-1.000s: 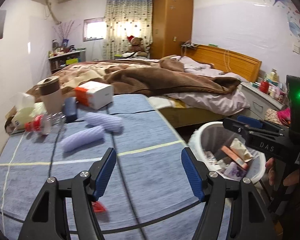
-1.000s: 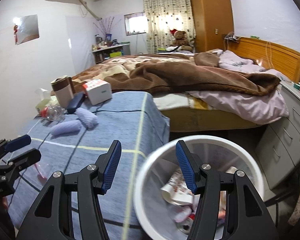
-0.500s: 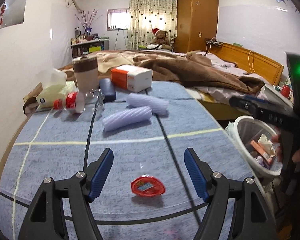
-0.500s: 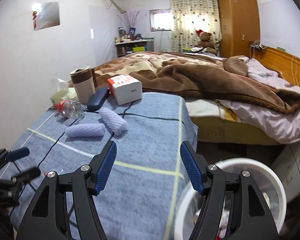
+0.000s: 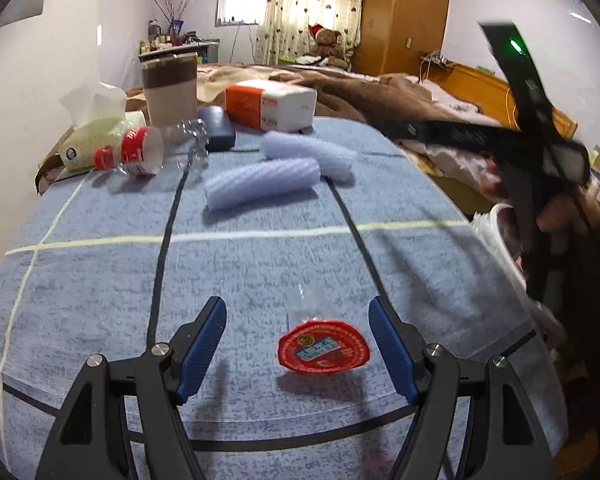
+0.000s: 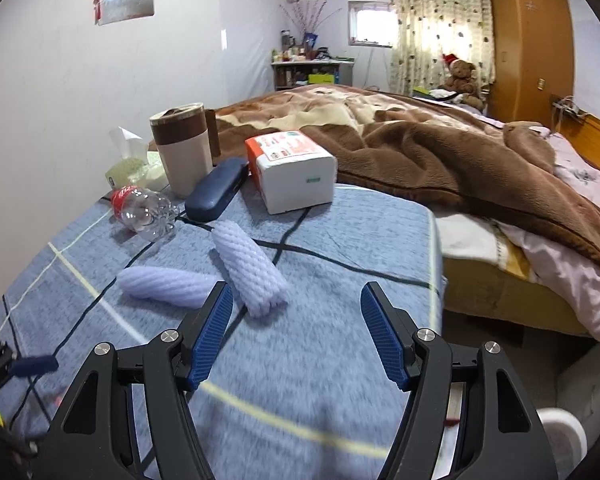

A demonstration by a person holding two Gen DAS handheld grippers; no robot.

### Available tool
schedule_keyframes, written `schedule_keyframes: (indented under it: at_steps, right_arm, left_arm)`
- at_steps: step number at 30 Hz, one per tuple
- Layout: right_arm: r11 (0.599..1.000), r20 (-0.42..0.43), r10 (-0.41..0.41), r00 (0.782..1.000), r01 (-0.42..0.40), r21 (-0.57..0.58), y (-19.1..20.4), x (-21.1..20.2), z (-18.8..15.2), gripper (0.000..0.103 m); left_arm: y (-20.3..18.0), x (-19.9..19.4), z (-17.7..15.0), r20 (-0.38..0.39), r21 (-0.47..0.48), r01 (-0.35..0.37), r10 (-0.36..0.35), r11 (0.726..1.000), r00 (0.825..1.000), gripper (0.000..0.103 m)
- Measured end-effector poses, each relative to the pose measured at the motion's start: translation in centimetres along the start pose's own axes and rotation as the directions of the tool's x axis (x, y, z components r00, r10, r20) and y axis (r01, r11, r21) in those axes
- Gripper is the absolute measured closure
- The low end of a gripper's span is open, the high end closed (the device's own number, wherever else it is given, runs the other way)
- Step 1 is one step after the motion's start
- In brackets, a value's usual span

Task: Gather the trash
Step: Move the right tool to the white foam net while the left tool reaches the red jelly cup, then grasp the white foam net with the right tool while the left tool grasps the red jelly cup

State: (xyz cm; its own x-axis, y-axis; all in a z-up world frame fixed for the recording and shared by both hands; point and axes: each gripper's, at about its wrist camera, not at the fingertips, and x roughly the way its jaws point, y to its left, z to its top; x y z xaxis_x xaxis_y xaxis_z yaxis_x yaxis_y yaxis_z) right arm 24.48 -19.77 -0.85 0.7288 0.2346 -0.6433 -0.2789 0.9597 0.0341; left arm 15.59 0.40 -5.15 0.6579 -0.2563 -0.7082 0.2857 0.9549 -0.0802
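Note:
A small clear cup with a red lid lies on the blue checked tablecloth. My left gripper is open just above the cloth. The cup sits between its jaws, nearer the right finger, and touches neither pad. My right gripper hangs open over the cloth with nothing between its fingers. Just beyond its left fingertip lie two lilac foam sleeves. Farther back, a crushed clear bottle with a red label lies on its side. The white trash bin's rim shows past the table's right edge.
At the table's far end stand a brown-banded tumbler, an orange-and-white tissue pack, a dark blue case and a pale tissue box. A bed with a brown blanket lies beyond. A hand holds the blurred right tool.
My left gripper has come down and forward until the red-lidded cup sits between its jaws. My right gripper has swung left from above the bin to over the table. Both jaws stand slightly wider.

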Motion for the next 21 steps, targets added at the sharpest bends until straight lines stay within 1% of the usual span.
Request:
schedule_keyframes:
  at_steps: [3, 7, 12, 17, 20, 21]
  right_arm:
    - [1.000, -0.003, 0.017, 1.000, -0.017, -0.019, 0.3, 1.4, 0.5, 0.035]
    - [0.998, -0.034, 0.036, 0.999, -0.038, -0.044, 0.8, 3.6, 1.2, 0.035]
    - [0.995, -0.087, 0.068, 0.994, -0.074, -0.068, 1.5, 6.1, 1.5, 0.035]
    - [0.992, -0.130, 0.083, 0.988, -0.095, -0.082, 2.0, 7.6, 1.6, 0.035]
    - [0.989, -0.152, 0.083, 0.985, -0.100, -0.107, 2.7, 7.9, 1.5, 0.035]
    - [0.988, -0.156, 0.087, 0.984, -0.105, -0.112, 2.9, 7.8, 1.5, 0.035]
  left_arm:
    - [0.3, 0.3, -0.2, -0.008, -0.019, 0.001, -0.001, 1.000, 1.000, 0.028]
    - [0.6, 0.5, -0.1, -0.007, -0.030, -0.013, 0.013, 0.999, 1.000, 0.028]
    - [1.3, 1.0, -0.2, -0.036, -0.063, 0.006, -0.008, 0.998, 0.999, 0.028]
    - [1.8, 1.0, -0.3, -0.042, -0.102, 0.019, -0.024, 0.995, 0.999, 0.028]
    - [1.8, 1.0, -0.6, -0.052, -0.116, 0.038, -0.044, 0.993, 0.998, 0.028]
    - [1.8, 1.2, -0.6, -0.060, -0.116, 0.033, -0.040, 0.993, 0.997, 0.028]
